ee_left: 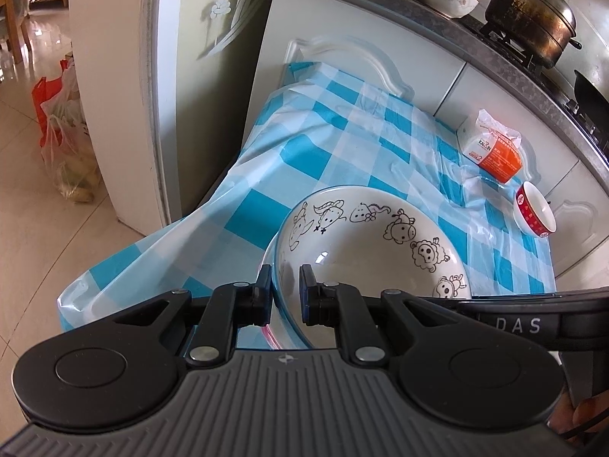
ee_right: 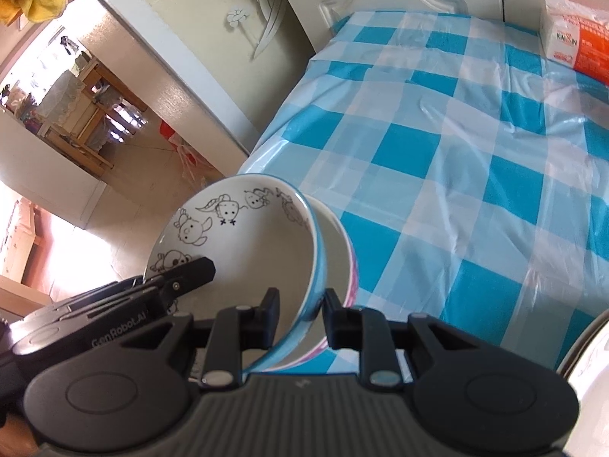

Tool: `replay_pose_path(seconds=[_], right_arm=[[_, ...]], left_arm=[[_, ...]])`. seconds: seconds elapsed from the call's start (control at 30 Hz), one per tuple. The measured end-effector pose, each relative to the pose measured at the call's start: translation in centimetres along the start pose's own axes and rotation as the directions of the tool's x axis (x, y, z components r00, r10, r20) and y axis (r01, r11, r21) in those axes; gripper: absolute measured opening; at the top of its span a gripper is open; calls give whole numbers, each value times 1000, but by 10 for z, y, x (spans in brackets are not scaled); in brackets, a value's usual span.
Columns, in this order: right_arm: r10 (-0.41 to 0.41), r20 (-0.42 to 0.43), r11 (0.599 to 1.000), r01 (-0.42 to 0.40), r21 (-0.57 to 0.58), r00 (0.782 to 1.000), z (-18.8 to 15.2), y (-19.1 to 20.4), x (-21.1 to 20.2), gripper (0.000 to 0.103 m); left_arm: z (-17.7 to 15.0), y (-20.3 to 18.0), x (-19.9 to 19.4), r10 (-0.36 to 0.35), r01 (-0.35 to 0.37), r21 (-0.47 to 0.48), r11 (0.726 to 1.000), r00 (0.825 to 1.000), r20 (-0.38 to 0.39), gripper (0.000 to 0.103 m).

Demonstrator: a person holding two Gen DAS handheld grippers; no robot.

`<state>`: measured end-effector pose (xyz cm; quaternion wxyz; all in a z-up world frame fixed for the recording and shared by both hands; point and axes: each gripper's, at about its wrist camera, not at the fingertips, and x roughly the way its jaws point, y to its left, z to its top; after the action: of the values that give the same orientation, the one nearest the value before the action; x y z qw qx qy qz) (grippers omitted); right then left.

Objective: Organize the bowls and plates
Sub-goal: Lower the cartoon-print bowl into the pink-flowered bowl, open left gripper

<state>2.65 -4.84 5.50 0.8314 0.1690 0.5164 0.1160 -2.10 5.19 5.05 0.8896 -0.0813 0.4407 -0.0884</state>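
We have two nested bowls at the near edge of the checked tablecloth (ee_right: 437, 144), and both grippers are on them at once. The cartoon bowl (ee_left: 365, 243) sits inside a second bowl with a pink stripe (ee_right: 342, 251).

The left gripper (ee_left: 286, 297) is clenched on the cartoon bowl's rim: one pad outside the wall, one inside, so the rim runs up and away between our fingers. Jaws are near fully closed, with only the thin ceramic wall between them.

The right gripper (ee_right: 300, 320) straddles the opposite side. Between its fingers we see the blue-edged wall of the cartoon bowl, with the pink-striped bowl's wall just beside it toward the right finger. The jaws are narrow, but we cannot tell if the pads actually press, or which wall they catch.

Key relation, as we judge it: the two rims lie side by side in the right gripper's gap, the inner bowl toward its left finger, the outer toward its right. Both bowls look tilted, open side facing the left gripper. Any move to settle or separate the stack probably turns on that pairing. The left gripper has the firmer hold.

Beyond the fingertips, well apart: a small red bowl (ee_left: 533, 209) and a tissue pack (ee_left: 491, 144), both at the far right side of the cloth.
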Motion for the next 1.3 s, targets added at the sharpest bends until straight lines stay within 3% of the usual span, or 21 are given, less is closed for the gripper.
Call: replay_pose_path(seconds=[0.13, 0.4, 0.43, 0.47, 0.53, 0.7, 0.8, 0.87, 1.17, 1.3], right_arm=[[-18, 2, 999, 18, -43, 1000, 0, 4, 0, 22], [-37, 6, 996, 38, -80, 999, -1, 9, -1, 23], [-42, 9, 996, 42, -84, 999, -2, 10, -2, 24], [-36, 15, 996, 37, -85, 999, -1, 10, -4, 27], [-57, 34, 994, 60, -89, 998, 1, 11, -8, 40], [-56, 45, 995, 60, -78, 997, 2, 5, -11, 42], [-55, 38, 997, 57, -60, 998, 2, 1, -11, 56], [-71, 43, 996, 74, -52, 997, 1, -2, -11, 58], [-126, 29, 991, 127, -45, 992, -7, -16, -1, 61], [-101, 36, 995, 101, -10, 994, -7, -23, -5, 63]], left_arm=[[-1, 0, -1, -1, 1, -1, 1000, 1000, -1, 13], [-2, -1, -6, 4, -4, 10, 1000, 1000, 12, 24], [-2, -2, -9, 26, -26, 20, 999, 999, 31, 34], [-2, -3, -11, 42, -43, 27, 999, 998, 50, 41], [0, -1, -15, 45, -48, 39, 998, 996, 76, 44], [0, 6, -15, 63, -64, 19, 998, 995, 72, 48], [-2, 10, -15, 80, -80, 3, 997, 994, 69, 55], [-3, 11, -16, 88, -88, -5, 996, 994, 67, 58], [-9, 12, -22, 105, -105, -11, 994, 992, 69, 62], [-9, 13, -26, 114, -113, -17, 993, 991, 76, 63]])
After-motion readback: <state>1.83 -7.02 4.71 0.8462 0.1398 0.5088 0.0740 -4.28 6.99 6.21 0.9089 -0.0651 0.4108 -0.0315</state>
